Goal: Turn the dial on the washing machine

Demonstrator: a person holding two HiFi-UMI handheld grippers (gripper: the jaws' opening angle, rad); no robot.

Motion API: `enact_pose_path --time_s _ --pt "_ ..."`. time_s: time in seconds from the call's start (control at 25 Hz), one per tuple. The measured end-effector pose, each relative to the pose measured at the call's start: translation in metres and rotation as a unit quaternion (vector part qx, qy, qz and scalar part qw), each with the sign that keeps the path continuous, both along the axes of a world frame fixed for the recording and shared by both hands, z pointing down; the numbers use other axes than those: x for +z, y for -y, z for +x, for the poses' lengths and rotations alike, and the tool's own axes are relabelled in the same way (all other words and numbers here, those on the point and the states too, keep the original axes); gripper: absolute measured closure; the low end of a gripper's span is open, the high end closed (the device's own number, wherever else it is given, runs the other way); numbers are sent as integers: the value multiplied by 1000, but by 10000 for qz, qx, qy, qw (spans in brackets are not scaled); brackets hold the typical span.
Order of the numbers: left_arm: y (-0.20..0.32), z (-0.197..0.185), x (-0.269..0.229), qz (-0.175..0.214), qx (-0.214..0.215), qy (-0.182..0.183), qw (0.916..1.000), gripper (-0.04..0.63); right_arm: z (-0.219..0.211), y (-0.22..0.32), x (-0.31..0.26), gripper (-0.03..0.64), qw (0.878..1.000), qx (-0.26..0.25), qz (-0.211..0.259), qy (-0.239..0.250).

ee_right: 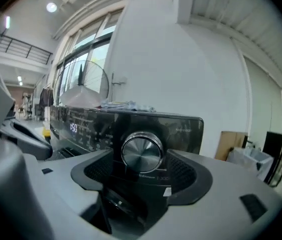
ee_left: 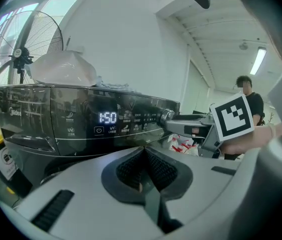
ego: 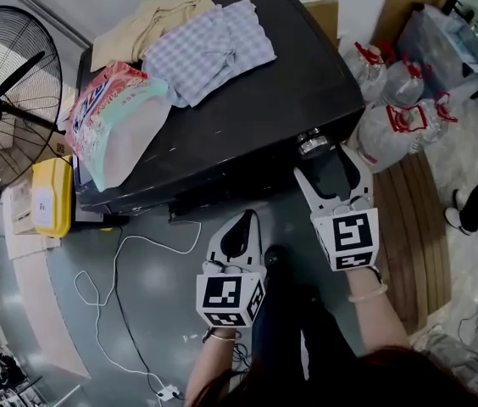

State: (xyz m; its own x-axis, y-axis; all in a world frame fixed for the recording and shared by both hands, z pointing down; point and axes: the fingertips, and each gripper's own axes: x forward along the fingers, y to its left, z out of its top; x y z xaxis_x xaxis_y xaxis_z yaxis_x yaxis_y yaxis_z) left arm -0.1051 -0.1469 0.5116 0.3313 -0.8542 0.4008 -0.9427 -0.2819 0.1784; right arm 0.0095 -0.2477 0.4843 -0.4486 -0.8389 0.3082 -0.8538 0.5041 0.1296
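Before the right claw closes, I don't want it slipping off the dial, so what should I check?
1. Right claw open: ok.
2. Dial centred between its jaws: ok, a gap shows on each side.
3. Claw far enough forward to straddle the dial: cannot tell.
4. Left claw shut, empty and away from the dial: ok.
5. Display lit: ok, it reads 1:50.
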Motion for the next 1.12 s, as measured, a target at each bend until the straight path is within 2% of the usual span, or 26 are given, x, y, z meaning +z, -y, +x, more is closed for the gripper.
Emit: enact_pose_path --time_s 0.08,0.12,0.16,0.28,0.6,0.84,1.0,1.12 --pt "-1 1 2 -13 4 11 10000 578 -4 1 -3 282 9995 -83 149 -248" --pt "-1 1 2 -20 10 17 10000 578 -4 2 -4 310 9993 -58 186 -307" --pt "-1 2 3 -27 16 19 10000 578 -2 3 -4 337 9993 -19 201 -326" --pt "-1 3 4 -42 29 16 10000 578 1 4 -5 341 9995 20 185 -240" --pt "0 6 4 -47 39 2 10000 578 8 5 -2 345 9972 231 -153 693" --pt "1 9 4 -44 57 -11 10000 578 12 4 -2 353 9851 476 -517 1573" --pt "0 11 6 -69 79 -2 9999 578 12 5 -2 351 9832 490 -548 1669" --pt "0 12 6 -81 85 -2 9999 578 11 5 -3 344 9864 386 -482 1525"
